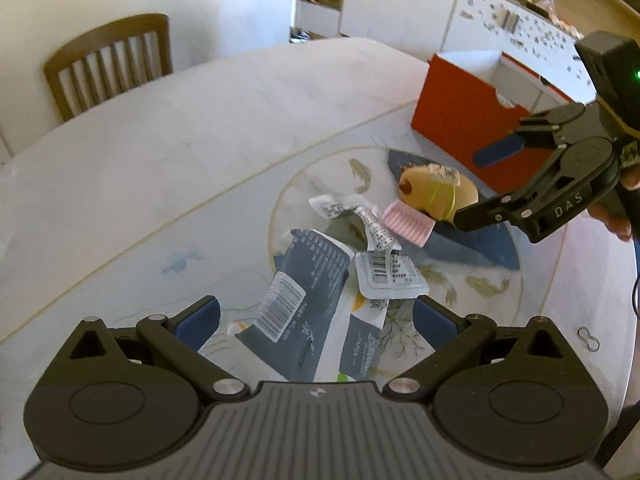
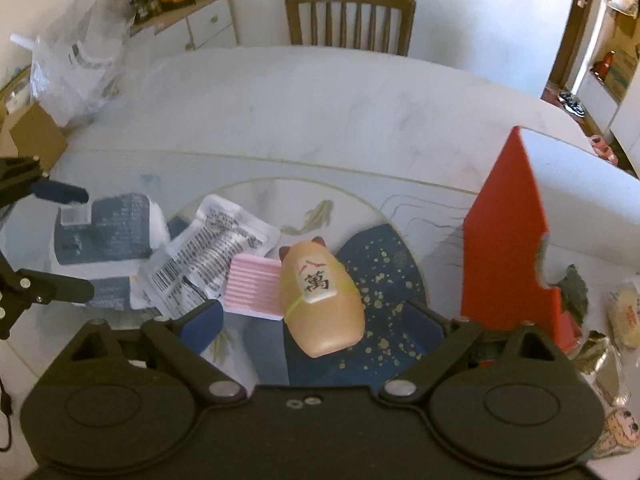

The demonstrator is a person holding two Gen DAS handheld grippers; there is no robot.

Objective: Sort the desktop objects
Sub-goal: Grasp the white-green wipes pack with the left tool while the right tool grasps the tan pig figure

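Gleaming rounded cat figurine [image 2: 320, 300], crinkled wrappers [image 2: 208, 256]

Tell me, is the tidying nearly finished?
Not really, it looks barely started. Nothing is visibly sorted yet: the cat toy, pink comb and silver packet still lie heaped on the table. Both grippers, left and right, hang open and empty. The red box waits nearby.

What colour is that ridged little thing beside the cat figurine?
Pale pink with fine ridges; clearest in the right wrist view, touching the cat figurine.
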